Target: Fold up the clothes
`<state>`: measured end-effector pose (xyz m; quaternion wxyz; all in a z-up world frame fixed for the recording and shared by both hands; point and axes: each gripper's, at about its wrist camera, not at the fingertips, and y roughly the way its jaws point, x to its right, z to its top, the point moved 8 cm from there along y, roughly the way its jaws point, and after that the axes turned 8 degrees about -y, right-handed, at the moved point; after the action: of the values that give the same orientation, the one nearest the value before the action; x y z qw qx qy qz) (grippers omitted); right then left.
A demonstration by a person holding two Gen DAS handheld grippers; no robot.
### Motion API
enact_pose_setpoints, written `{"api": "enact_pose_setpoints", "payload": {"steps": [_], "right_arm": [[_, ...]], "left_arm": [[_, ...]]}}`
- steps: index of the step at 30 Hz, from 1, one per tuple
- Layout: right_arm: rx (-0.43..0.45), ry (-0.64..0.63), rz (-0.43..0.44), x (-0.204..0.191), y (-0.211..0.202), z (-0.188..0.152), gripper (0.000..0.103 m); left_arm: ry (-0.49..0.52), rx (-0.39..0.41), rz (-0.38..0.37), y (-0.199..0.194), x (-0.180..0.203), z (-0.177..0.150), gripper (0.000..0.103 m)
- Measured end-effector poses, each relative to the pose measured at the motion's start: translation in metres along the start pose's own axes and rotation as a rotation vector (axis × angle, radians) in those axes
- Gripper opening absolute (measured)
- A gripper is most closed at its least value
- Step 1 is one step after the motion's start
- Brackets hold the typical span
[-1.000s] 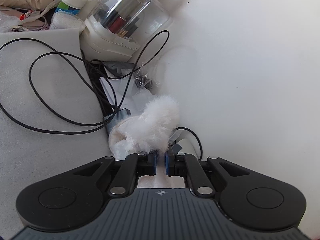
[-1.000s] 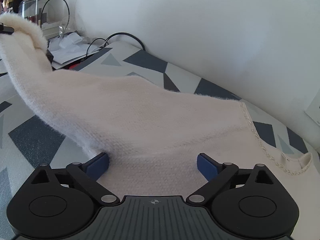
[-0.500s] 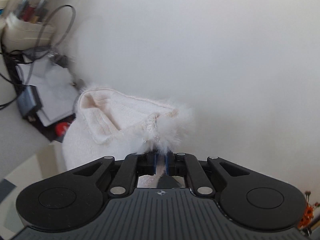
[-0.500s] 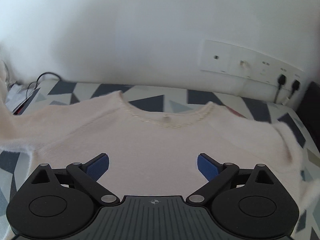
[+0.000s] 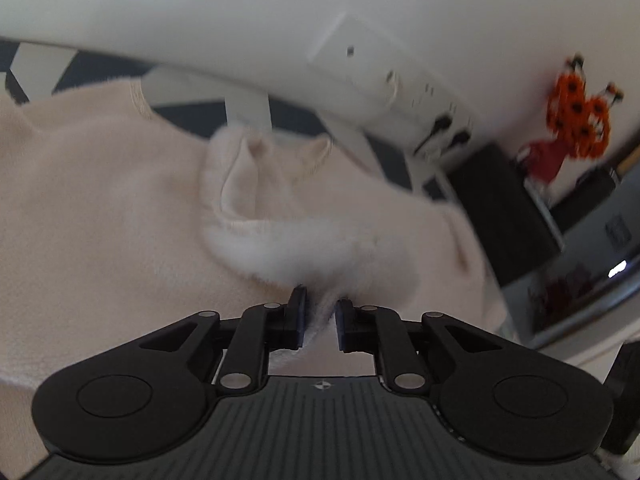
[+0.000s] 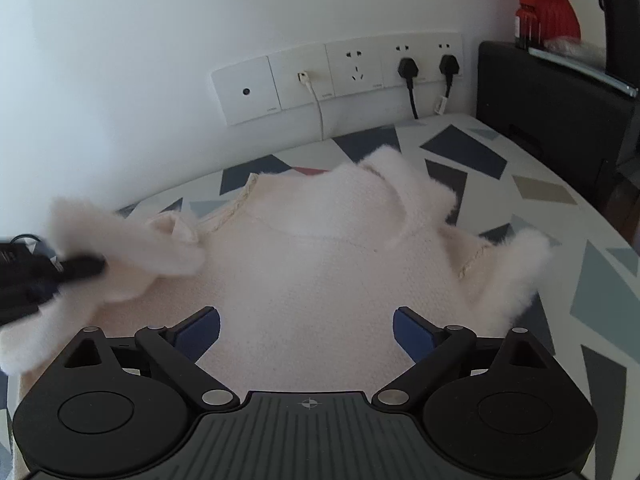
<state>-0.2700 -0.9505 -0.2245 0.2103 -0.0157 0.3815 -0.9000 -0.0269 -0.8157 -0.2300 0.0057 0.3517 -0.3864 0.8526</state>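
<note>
A cream fuzzy sweater (image 6: pixel 320 264) lies on the patterned table, neckline toward the wall. My left gripper (image 5: pixel 319 316) is shut on the sweater's sleeve cuff (image 5: pixel 276 232) and holds it over the sweater's body (image 5: pixel 92 216). In the right wrist view the left gripper (image 6: pixel 76 266) shows at the left edge with the fluffy sleeve (image 6: pixel 132 244) in it. My right gripper (image 6: pixel 306 330) is open and empty, hovering over the sweater's lower body. The other sleeve (image 6: pixel 516 268) lies at the right.
A table (image 6: pixel 592 264) with grey and blue geometric cloth. A wall socket strip (image 6: pixel 340 76) with plugged cables stands behind. A black box (image 6: pixel 552 116) and a red vase with orange flowers (image 6: pixel 552 4) are at the right.
My left gripper has carried the sleeve cuff rightward, from the cluttered left end to over the sweater's body. My right gripper has swung right and stays open.
</note>
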Motion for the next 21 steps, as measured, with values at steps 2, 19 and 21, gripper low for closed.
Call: {"api": "enact_pose_setpoints", "payload": {"steps": [2,19,21], "right_arm": [[-0.007,0.022,0.02,0.001,0.001,-0.001,0.092],[-0.056,-0.252,0.201,-0.111,0.032,0.011,0.086],[-0.069,-0.35,0.194,-0.129,0.037,0.004,0.091]], "left_arm": [[0.056,-0.026,-0.004,-0.004,0.002,-0.012,0.025],[0.188,0.144,0.324,-0.12,-0.121,0.002,0.064],[0.227,0.124,0.387,-0.119,-0.135,-0.01,0.064]]}}
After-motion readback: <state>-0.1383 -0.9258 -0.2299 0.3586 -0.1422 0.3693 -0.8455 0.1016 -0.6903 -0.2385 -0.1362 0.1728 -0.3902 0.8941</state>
